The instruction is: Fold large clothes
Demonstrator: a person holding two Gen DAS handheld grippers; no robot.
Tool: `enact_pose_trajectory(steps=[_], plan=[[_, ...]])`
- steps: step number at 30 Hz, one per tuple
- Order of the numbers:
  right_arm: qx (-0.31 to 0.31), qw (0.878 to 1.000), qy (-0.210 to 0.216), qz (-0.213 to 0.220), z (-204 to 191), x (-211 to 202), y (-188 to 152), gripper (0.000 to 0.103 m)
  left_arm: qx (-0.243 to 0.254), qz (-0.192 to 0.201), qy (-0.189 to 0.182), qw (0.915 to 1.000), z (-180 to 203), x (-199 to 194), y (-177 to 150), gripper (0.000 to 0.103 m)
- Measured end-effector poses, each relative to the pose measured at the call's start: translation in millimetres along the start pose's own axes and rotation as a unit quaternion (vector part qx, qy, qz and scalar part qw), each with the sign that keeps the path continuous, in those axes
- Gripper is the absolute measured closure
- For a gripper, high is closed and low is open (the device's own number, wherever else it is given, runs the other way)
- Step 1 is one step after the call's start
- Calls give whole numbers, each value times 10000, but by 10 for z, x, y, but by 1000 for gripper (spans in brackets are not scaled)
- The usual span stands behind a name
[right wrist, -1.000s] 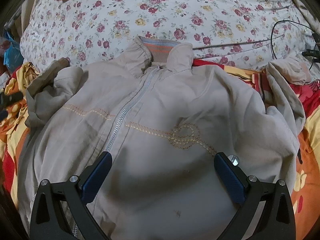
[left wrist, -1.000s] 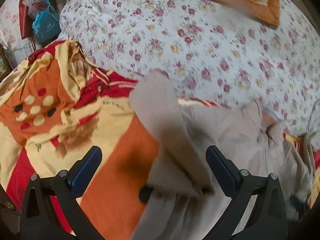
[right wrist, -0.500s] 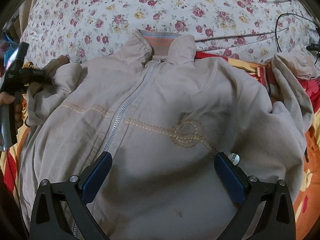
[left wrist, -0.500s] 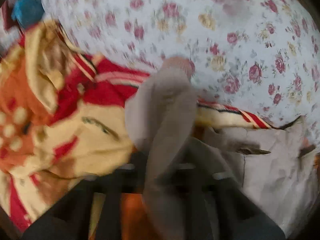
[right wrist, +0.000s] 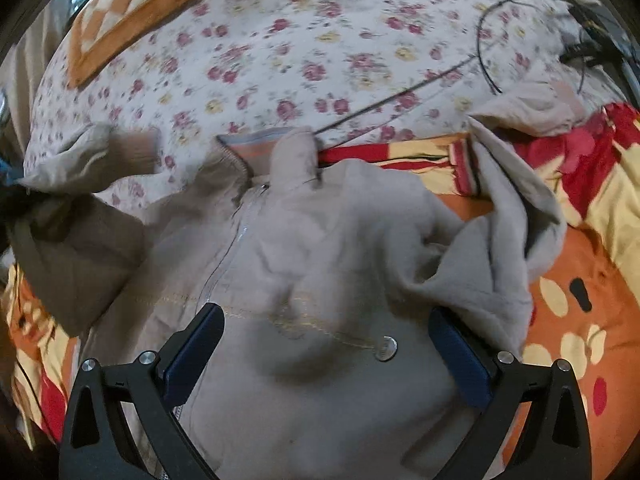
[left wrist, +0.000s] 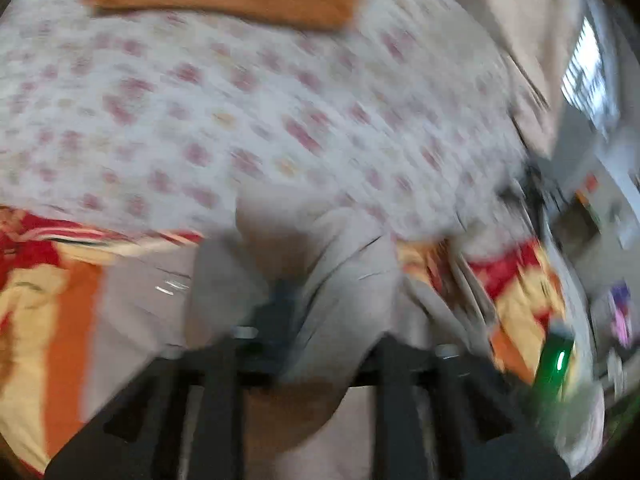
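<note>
A beige zip jacket [right wrist: 320, 248] lies face up on the bed, collar [right wrist: 260, 148] away from me. My right gripper [right wrist: 326, 344] hovers open over its chest, nothing between the fingers. The jacket's left sleeve [right wrist: 80, 160] is lifted and pulled up over the floral sheet at the left edge. The left wrist view is badly blurred. There the sleeve [left wrist: 320, 280] bunches between the jaws of my left gripper [left wrist: 316, 320], which are opening with the cloth still caught in them. The right sleeve [right wrist: 516, 200] lies crumpled at the right.
A white floral sheet [right wrist: 320, 40] covers the far half of the bed, with an orange checked cushion [right wrist: 132, 4] at the back left. A black cable [right wrist: 492, 52] loops at the back right. A red, orange and yellow blanket [right wrist: 580, 280] lies under the jacket.
My left gripper closed on the left sleeve, then swung fast with it, lifting it over the sheet. The right gripper shifted slightly; the jacket's right side has bunched up.
</note>
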State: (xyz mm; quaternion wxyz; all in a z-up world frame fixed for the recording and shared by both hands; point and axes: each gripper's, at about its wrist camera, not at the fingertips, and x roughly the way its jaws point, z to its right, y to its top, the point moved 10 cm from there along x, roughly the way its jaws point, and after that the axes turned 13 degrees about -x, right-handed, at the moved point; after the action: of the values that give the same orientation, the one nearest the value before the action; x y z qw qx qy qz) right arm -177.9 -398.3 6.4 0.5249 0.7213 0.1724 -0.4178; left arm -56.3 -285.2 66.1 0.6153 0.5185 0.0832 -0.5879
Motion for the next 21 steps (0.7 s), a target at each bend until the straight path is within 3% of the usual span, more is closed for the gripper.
enact_pose_trajectory(steps=[2, 5, 7, 9, 10, 13, 15, 16, 19, 21], plan=[[157, 9998, 10, 81, 92, -54, 33, 1, 64, -278, 125, 9995, 18, 167, -268, 24], [625, 9977, 106, 243, 276, -170, 65, 1, 8, -501, 308, 9983, -158, 179, -493, 24], [802, 9962, 167, 288, 354, -214, 66, 1, -88, -424, 477, 9979, -365, -16, -553, 24], [794, 9962, 174, 300, 354, -245, 84, 1, -97, -192, 1012, 9946, -684, -233, -519, 24], [752, 9965, 144, 328, 347, -267, 101, 1, -95, -53, 1423, 9898, -882, -342, -508, 24], [391, 9981, -3, 475, 258, -342, 182, 1, -284, 242, 2682, 9626, -1551, -554, -490, 24], [106, 9989, 15, 462, 155, -348, 233, 1, -522, 229, 3105, 9489, -1932, -575, -543, 24], [39, 9990, 22, 438, 114, -333, 261, 1, -719, 162, 3235, 9434, -2144, -557, -585, 24], [-310, 9993, -120, 181, 8, -164, 275, 0, -1151, 6, 3234, 9392, -2443, -446, -659, 22], [-914, 9941, -378, -444, -57, 139, 150, 2, -1434, 58, 3085, 9403, -2506, -475, -658, 22]])
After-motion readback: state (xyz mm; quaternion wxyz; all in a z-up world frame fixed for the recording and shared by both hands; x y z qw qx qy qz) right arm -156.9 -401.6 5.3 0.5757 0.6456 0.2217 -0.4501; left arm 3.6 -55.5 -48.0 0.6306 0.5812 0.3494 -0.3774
